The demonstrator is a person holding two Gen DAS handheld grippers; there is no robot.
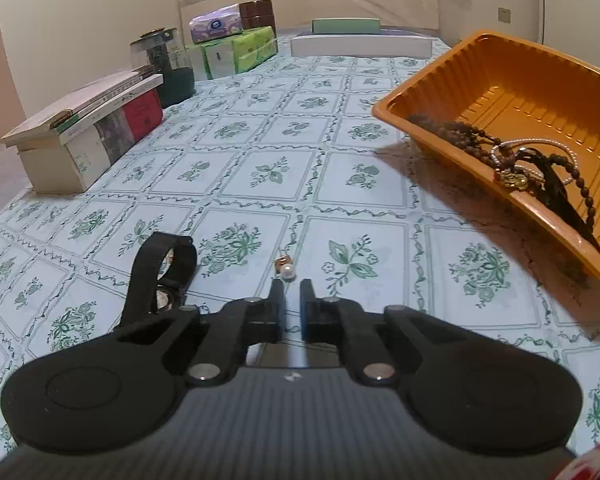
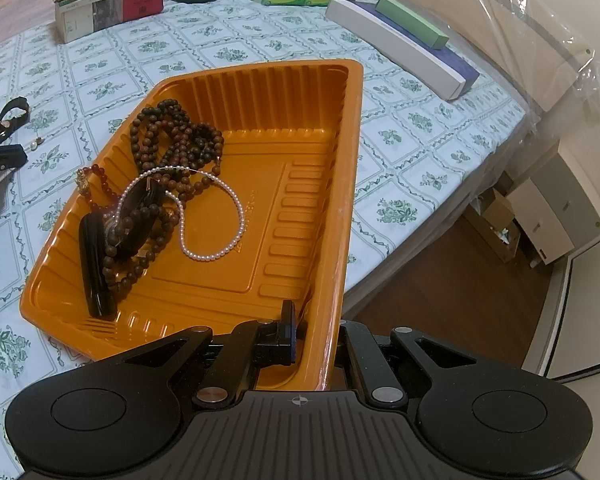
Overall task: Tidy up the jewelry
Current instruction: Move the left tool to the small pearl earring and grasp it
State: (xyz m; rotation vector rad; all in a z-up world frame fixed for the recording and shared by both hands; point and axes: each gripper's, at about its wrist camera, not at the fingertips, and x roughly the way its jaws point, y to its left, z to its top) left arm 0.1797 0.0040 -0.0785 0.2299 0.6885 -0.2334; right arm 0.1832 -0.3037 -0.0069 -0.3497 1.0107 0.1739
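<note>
On the far left of the left wrist view, against the edge of the flowered tablecloth (image 1: 260,140): a stack of books (image 1: 88,128), then a dark jar (image 1: 166,64) and green tissue packs (image 1: 240,50) further back. Nearer, lying flat on the cloth just left of the left gripper (image 1: 291,284): a black watch strap (image 1: 168,268). Jaws of that gripper nearly together with only a narrow gap, nothing visibly clamped. Just ahead of the fingertips, on the cloth and not between them: a small pearl pendant (image 1: 288,271) with a gold bit beside it; cannot tell whether a fine chain runs into the gap. To the right, tilted with a dark shadow beneath: an orange tray (image 1: 500,92) holding a tangle of jewelry. In the right wrist view, at the left side of the tray floor: a red bead bracelet (image 2: 100,176) and a dark glossy oblong piece (image 2: 96,264), then brown wooden beads (image 2: 172,132) in a heap, then a pearl necklace (image 2: 236,208) looped over them and out onto bare floor. Right half of the tray empty. At the near right corner: the right gripper (image 2: 315,316), pinched tight on the tray wall, one finger inside, the other outside the rim. Beyond, to the right on the cloth: a long white box (image 2: 396,40) with a green box (image 2: 412,22) on top.
</note>
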